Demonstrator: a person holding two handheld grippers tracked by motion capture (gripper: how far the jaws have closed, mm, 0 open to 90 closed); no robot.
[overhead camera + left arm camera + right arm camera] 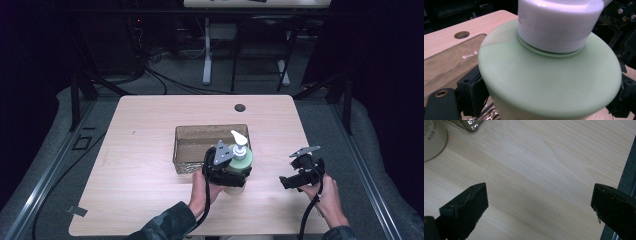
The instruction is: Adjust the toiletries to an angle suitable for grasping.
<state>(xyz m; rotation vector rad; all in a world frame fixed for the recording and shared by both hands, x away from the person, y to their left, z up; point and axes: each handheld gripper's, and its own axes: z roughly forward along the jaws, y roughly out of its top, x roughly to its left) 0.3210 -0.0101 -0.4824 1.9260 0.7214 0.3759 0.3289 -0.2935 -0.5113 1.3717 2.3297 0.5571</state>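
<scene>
We've got the left gripper (231, 172) pinching the green pump bottle (241, 159) beside the clear bin (186, 149); right gripper (299, 176) spread, empty. Probably best to lift straight, keeping it upright.

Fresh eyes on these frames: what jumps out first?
The pale green pump bottle near the table's middle, clamped at its body by the left tongs, white pump head on top. Just behind it sits a clear rectangular bin. Off to the right, the right tongs hang open over bare wood tabletop, holding nothing.
</scene>
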